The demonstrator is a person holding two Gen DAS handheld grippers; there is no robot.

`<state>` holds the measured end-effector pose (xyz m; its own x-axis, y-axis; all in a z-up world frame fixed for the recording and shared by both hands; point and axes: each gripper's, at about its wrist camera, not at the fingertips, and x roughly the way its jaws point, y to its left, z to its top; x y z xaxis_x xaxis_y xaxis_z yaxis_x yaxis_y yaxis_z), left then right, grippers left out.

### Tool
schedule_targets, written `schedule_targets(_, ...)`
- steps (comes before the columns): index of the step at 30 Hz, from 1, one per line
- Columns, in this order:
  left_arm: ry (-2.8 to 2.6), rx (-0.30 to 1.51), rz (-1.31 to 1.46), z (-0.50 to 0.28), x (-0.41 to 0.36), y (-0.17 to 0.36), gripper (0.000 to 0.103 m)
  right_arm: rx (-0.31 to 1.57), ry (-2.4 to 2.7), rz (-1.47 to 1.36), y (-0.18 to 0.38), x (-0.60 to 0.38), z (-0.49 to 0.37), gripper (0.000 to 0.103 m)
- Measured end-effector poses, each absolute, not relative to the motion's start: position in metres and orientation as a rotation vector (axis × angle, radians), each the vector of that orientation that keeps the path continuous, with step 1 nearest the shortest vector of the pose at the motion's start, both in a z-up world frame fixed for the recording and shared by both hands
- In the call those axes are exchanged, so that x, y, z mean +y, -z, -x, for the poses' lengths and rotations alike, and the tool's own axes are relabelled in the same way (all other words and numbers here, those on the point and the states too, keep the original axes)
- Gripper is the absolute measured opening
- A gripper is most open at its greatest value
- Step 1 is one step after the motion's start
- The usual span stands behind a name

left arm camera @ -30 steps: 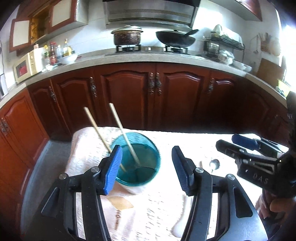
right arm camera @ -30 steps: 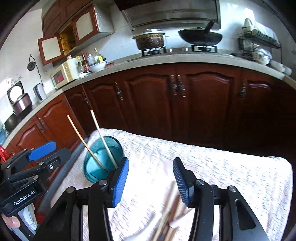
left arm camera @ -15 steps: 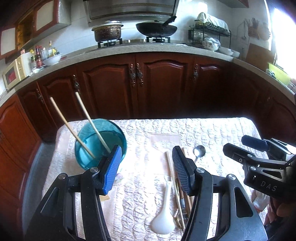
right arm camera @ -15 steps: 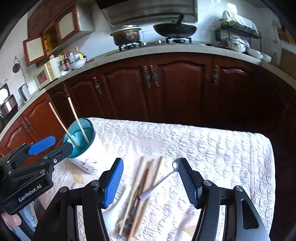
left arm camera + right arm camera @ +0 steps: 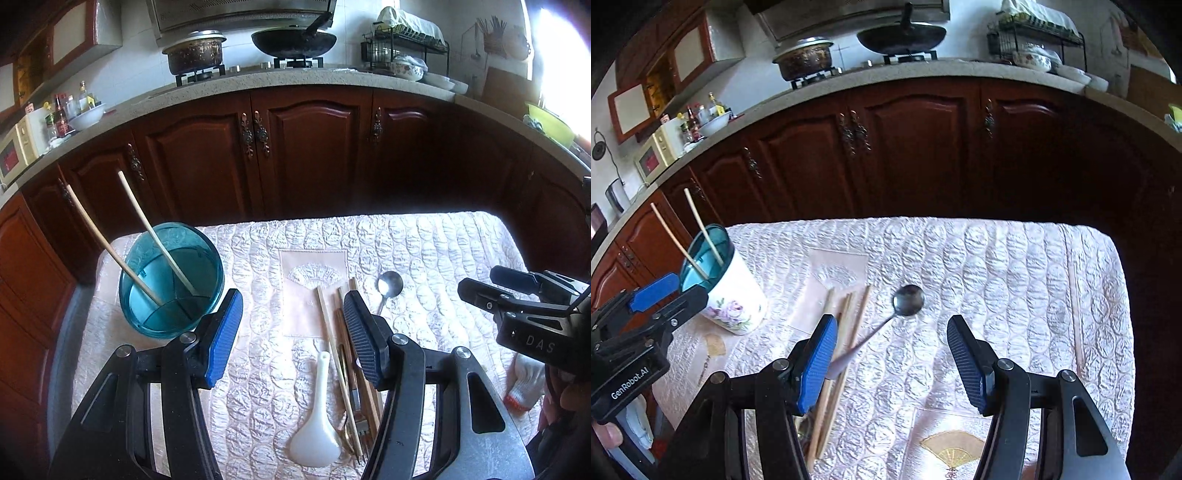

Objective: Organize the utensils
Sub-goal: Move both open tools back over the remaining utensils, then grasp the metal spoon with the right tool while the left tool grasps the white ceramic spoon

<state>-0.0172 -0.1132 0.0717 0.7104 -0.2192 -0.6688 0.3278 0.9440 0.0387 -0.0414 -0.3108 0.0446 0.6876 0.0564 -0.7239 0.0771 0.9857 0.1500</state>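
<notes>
Left cam: left gripper (image 5: 293,332) hangs wide open over the quilted tablecloth (image 5: 424,243), gripping nothing. The teal cup (image 5: 171,284) with two chopsticks (image 5: 147,229) sits just left of it; loose chopsticks (image 5: 334,343), white soup spoon (image 5: 316,428) and metal spoon (image 5: 388,286) lie right under the jaws.

Right cam: right gripper (image 5: 891,352) is gaping too, empty, with that metal spoon (image 5: 908,300) lying on the cloth between its fingers and the loose chopsticks (image 5: 846,325) by its left pad.

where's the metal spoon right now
The metal spoon lies flat on the quilted tablecloth near the table's middle, just right of the loose chopsticks, its handle running back toward the right gripper's left finger.
</notes>
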Motion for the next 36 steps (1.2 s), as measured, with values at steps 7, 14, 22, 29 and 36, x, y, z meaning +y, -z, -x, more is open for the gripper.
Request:
schedule_targets(7,0.311,0.751,-0.171,0.012,-0.116,-0.059,0.057,0.851,0.024,-0.186,-0.030,-0.318,0.034,0.059)
schedule_targets(14,0.308,0.766,-0.175,0.008,-0.115,-0.052,0.057,0.867,0.017,-0.191,-0.024,-0.318,0.028,0.059)
schedule_targets(22,0.340,0.806,-0.142,0.003,-0.108,-0.046,0.057,0.884,0.017,-0.208,-0.016,-0.323,0.020,0.059)
schedule_targets(29,0.451,0.953,-0.072,-0.006,-0.096,-0.017,0.057,0.957,-0.004,-0.269,0.015,-0.338,0.003,0.059)
schedule_targets(36,0.489,1.086,-0.125,-0.017,-0.104,0.032,0.055,0.988,-0.045,-0.322,0.047,-0.353,-0.023,0.059)
